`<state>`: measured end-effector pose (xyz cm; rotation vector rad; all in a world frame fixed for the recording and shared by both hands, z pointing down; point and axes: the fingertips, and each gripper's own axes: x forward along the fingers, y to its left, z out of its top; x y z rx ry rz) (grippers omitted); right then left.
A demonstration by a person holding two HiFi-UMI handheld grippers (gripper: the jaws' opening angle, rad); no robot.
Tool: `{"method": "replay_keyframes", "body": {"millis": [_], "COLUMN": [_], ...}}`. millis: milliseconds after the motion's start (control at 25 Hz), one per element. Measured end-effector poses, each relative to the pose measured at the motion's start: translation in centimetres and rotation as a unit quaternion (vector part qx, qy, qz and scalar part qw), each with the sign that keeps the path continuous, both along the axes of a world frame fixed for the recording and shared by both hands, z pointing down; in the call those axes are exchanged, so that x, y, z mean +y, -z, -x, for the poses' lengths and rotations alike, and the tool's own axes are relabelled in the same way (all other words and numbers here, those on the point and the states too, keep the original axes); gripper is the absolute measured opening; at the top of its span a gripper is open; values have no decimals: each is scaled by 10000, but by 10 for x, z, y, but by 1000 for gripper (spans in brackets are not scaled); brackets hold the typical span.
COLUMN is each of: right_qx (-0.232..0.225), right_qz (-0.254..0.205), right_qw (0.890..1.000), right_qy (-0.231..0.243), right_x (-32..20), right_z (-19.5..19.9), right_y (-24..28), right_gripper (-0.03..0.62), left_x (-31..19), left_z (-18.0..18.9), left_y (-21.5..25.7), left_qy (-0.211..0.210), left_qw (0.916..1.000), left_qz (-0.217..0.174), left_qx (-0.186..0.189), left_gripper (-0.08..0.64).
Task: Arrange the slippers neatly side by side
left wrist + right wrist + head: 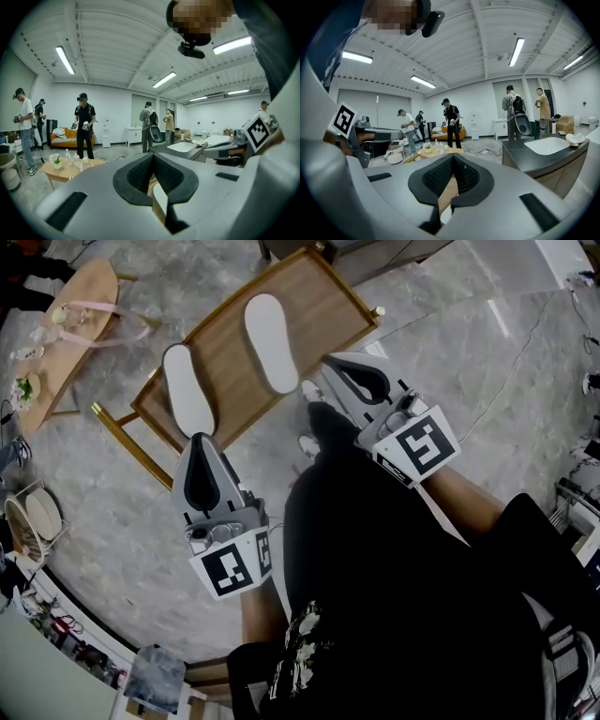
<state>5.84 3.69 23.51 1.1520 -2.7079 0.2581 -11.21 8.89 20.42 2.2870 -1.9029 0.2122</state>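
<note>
Two white slippers lie on a low wooden table (323, 306) with gold legs. The left slipper (187, 388) and the right slipper (270, 341) are apart and angled differently. My left gripper (199, 440) is shut and empty, its tip just short of the left slipper's near end. The right gripper (330, 361), also shut and empty, hovers by the table's right edge, beside the right slipper. In the left gripper view the closed jaws (153, 157) point level across the room, with a bit of slipper (159, 200) below them. The right gripper view shows shut jaws (452, 160) over the wood (448, 196).
A small round side table (82, 304) with flowers and bottles stands at the upper left. A wire rack with plates (33, 517) sits at the left. A cable (525, 352) crosses the marble floor. Several people (84, 124) stand farther off; a sink counter (548, 150) is nearby.
</note>
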Motion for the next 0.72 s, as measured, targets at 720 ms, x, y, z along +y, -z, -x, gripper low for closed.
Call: {"method": "replay_keyframes", "body": {"millis": [720], "right_qx": [-74], "right_qz": [430], "right_qw": [9990], "right_qy": [117], "right_x": [-104], "right_z": [-19], "right_y": [-24], "right_gripper": [-8], "left_x": [-67], "left_z": [-12], "left_y": [30], "left_qy": [414], "left_qw": [9964], "left_qz": [89], "left_qx": [-733], "left_gripper": [-2]}}
